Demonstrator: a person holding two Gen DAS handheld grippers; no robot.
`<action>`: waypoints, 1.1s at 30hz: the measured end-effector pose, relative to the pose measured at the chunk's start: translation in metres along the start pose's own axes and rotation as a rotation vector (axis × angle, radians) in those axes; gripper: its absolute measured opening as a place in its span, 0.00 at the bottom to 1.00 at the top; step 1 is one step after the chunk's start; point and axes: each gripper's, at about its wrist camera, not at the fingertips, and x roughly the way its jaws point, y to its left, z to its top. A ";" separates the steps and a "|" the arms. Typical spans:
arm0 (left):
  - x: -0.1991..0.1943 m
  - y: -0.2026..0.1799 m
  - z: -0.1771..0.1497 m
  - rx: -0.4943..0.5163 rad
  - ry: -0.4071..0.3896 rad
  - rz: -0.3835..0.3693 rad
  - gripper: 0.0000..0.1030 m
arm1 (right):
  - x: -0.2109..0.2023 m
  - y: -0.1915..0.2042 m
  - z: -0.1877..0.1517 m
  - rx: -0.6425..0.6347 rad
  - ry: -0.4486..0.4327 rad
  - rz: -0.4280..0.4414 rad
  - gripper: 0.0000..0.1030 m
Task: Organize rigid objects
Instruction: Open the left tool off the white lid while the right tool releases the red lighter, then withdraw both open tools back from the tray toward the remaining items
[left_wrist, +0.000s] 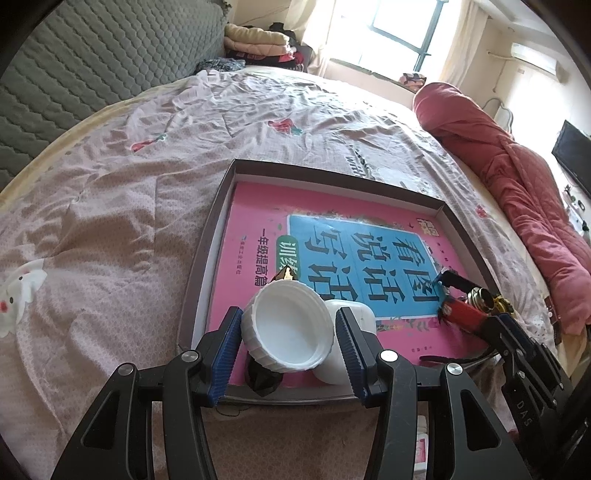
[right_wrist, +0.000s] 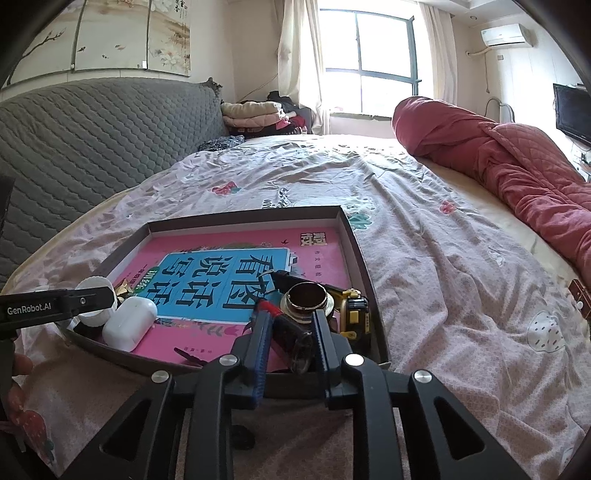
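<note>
A: L gripper (left_wrist: 288, 328)?
B: Low over the near edge of the tray (left_wrist: 207, 254), pointing fwd. Its blue pads (left_wrist: 225, 350) pinch a white ribbed cap (left_wrist: 286, 330) from both sides, cap tipped so the hollow side faces the cam.

A: R gripper (right_wrist: 290, 336)?
B: Also at the tray's near edge, toward the R corner. Fingers pressed onto a dark glass bottle (right_wrist: 295, 343); gold-rimmed mouth points away from the cam.

A: Where do the things sit?
B: All in the tray, which lies on the bed (left_wrist: 110, 206). A pink book (left_wrist: 332, 240) w/ a blue title panel covers the tray floor.

A: Anything crowding?
B: White case (right_wrist: 129, 326) just beside the cap, on the book. A small black thing (left_wrist: 264, 378) under the cap; can't tell what it is. Yellow tape measure (right_wrist: 356, 314) just R of the bottle, by the tray wall. Red-and-black tool (left_wrist: 461, 314) next to the bottle too. Red quilt (right_wrist: 498, 158) well apart, far side of bed.
</note>
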 end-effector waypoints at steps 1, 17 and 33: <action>0.000 0.000 0.000 0.001 0.000 0.001 0.52 | 0.000 0.000 0.000 0.001 -0.001 0.001 0.25; -0.001 -0.001 -0.001 0.008 0.004 0.004 0.52 | -0.001 0.002 0.001 -0.006 -0.008 0.017 0.28; -0.014 -0.005 -0.001 0.034 -0.005 0.012 0.58 | -0.005 0.000 0.001 0.002 -0.022 0.043 0.41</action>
